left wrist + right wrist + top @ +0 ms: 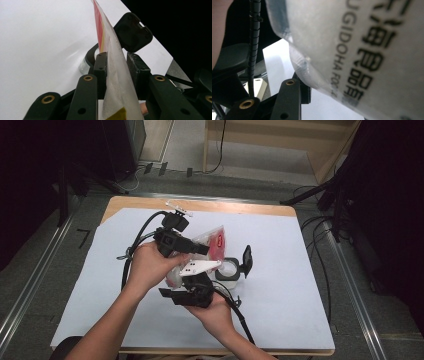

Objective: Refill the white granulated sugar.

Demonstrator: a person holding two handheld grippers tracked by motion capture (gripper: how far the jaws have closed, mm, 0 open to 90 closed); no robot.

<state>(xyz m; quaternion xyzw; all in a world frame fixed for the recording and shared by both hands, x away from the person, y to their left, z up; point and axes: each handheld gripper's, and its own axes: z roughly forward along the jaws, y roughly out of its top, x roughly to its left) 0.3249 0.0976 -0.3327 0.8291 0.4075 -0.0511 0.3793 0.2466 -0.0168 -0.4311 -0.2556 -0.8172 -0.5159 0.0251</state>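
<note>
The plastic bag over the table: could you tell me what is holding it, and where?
The left gripper pinches the plastic bag by its thin edge; the right gripper is against it lower down, grip unclear.

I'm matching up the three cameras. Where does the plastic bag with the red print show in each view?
High view: plastic bag at centre, between the two claws, above the clear jar.
Left gripper view: thin edge rising from bottom centre.
Right gripper view: upper right, printed film.
Shared landmark: the white table sheet.

Bag (367,50) up close: black print w/ Chinese characters, beside them Latin caps, partly cut off, reading roughly "UGIDOHA FOO…". Nothing else legible.
</note>
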